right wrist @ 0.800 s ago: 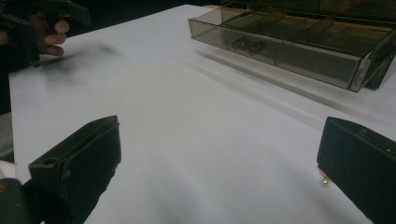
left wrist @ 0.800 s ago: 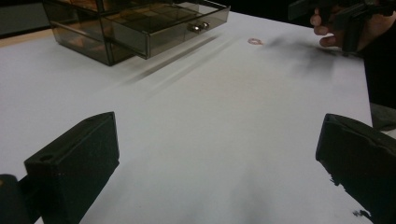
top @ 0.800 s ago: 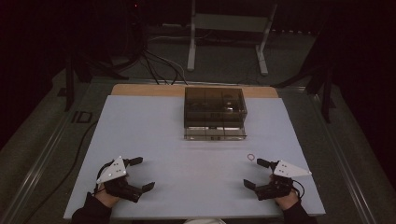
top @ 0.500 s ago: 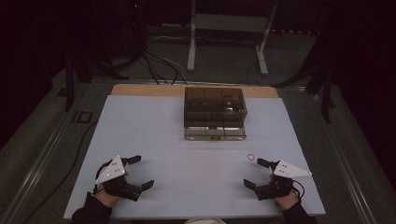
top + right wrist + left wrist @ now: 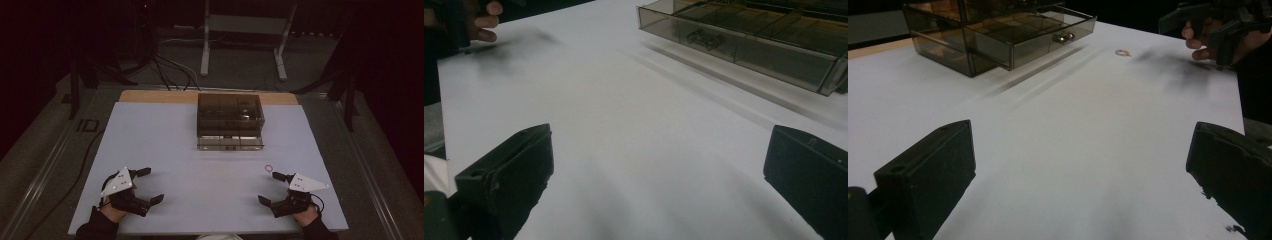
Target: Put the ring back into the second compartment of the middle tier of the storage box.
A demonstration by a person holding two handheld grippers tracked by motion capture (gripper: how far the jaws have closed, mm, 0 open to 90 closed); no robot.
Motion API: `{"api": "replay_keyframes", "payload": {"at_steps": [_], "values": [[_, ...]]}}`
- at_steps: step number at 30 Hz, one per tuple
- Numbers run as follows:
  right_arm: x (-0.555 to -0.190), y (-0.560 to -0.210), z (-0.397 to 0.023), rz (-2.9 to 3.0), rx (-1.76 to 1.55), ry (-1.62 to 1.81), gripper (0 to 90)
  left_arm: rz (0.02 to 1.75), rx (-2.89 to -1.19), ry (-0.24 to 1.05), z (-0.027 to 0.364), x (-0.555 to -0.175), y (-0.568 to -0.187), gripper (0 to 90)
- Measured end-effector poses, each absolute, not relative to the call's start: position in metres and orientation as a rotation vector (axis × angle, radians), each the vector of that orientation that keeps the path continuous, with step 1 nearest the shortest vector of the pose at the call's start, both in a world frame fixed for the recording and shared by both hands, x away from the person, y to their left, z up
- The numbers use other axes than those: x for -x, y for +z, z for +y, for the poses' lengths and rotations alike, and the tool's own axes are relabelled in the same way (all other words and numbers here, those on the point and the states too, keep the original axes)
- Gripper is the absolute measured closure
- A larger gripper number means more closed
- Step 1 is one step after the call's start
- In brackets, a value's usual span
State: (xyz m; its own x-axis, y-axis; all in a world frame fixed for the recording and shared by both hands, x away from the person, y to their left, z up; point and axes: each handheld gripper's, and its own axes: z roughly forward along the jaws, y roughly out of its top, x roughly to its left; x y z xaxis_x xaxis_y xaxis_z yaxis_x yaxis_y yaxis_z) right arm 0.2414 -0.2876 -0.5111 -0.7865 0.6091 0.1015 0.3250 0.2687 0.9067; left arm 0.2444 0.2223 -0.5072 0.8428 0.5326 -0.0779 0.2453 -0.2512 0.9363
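At the near edge of the table (image 5: pixel 165 135), which is covered by a smooth, matte white sheet, the left gripper (image 5: pixel 149 186) and the right gripper (image 5: pixel 268 187) are being held low over the surface, each in a hand coming in from below, each topped by a flat grey three-cornered plate. Both pairs of blocky black jaws are being kept wide apart, with nothing but bare sheet between them, as is being shown close up in the two gripper views. Just beyond the right gripper, a small thin pink ring (image 5: pixel 269 168) is lying flat on the white sheet, apart from the jaws; in the left gripper view it is being seen as a faint oval (image 5: pixel 1122 52) beside the other hand (image 5: pixel 1200 42). Farther off, near the middle of the table's far half, a smoky, see-through plastic drawer box (image 5: pixel 229 117) is standing, square-cornered and glossy. From above, its bottom drawer (image 5: pixel 230 143) is being shown pulled out towards the person. What the high view is leaving unclear is being supplied by the gripper views: the drawer's small shiny metal knob (image 5: pixel 1063 37) and the dividers splitting the drawer (image 5: pixel 744 42) into compartments. A strip of bare wood is being left uncovered at the table's far edge.
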Motion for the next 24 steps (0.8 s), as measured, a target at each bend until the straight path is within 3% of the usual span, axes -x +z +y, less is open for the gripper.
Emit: {"api": "replay_keyframes", "payload": {"at_steps": [24], "values": [[-0.234, -0.488, -0.271, 2.311, -0.800, 1.552, 0.0, 0.592, -1.820, 0.308, 0.225, -0.244, -0.506, 0.9]]}}
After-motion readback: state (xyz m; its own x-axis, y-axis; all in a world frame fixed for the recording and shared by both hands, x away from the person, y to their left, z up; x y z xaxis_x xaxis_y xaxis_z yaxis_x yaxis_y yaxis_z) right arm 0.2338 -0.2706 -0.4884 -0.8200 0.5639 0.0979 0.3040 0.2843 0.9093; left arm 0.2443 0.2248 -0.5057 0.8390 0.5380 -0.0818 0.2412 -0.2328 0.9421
